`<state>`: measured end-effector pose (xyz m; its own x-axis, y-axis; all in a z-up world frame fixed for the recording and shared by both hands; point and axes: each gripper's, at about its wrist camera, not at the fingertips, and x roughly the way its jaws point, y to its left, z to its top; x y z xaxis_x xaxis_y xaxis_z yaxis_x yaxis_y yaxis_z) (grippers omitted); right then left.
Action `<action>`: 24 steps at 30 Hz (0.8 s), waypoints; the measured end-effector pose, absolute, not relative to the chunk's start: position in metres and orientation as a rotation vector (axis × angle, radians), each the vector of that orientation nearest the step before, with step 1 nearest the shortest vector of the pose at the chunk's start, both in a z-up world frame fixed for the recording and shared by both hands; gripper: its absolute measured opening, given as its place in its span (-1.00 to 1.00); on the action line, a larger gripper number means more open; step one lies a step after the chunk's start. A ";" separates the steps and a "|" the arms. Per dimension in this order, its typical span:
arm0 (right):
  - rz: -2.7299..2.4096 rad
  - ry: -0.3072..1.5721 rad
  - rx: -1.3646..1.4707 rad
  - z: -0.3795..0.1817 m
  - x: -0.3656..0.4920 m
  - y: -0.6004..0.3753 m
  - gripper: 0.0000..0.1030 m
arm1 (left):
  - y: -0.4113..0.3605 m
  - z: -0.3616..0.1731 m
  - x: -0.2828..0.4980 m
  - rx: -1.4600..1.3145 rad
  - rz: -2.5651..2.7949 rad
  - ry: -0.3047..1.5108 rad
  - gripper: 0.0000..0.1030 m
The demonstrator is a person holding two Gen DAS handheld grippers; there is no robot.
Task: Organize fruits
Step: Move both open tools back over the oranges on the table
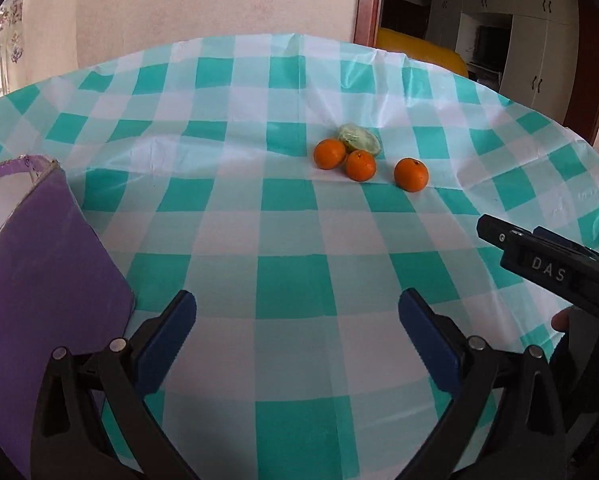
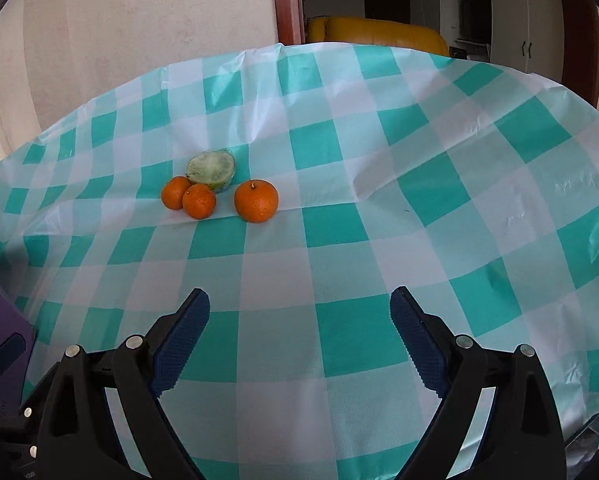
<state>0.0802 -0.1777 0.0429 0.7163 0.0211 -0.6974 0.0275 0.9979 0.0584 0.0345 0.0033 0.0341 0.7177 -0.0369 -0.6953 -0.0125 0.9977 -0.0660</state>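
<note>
**Two wrist views angled down across one checked surface**

Each fisheye looks forward and downward between its own jaws over the teal-checked surface. Both share the three oranges, the cut green fruit, the doorway and the yellow sofa. The right view sits nearer the fruit; the left view also catches the purple box.

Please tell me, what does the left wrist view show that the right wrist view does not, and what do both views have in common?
Only the left wrist view shows the purple box's open top, and the right gripper seen from outside at its right edge. Only the right wrist view shows the right gripper's open, empty jaws, and just a corner of the box at its left edge. Both share the checked tablecloth, three oranges, the green cut fruit behind them, and a yellow sofa beyond the doorway.
</note>
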 end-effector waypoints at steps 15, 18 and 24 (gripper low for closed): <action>0.129 0.880 0.054 0.015 0.143 -0.173 0.68 | -0.002 0.019 0.132 -0.140 0.002 0.839 0.96; 0.139 0.888 0.062 0.013 0.157 -0.176 0.66 | 0.004 0.011 0.141 -0.187 -0.014 0.892 0.96; 0.148 0.924 0.074 0.007 0.192 -0.173 0.51 | 0.016 0.012 0.134 -0.264 -0.032 0.850 0.96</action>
<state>0.1920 -0.1728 0.0069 0.5933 0.1588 -0.7892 -0.0955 0.9873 0.1269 0.1336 0.0165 0.0122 0.6618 -0.1330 -0.7378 -0.0772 0.9668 -0.2436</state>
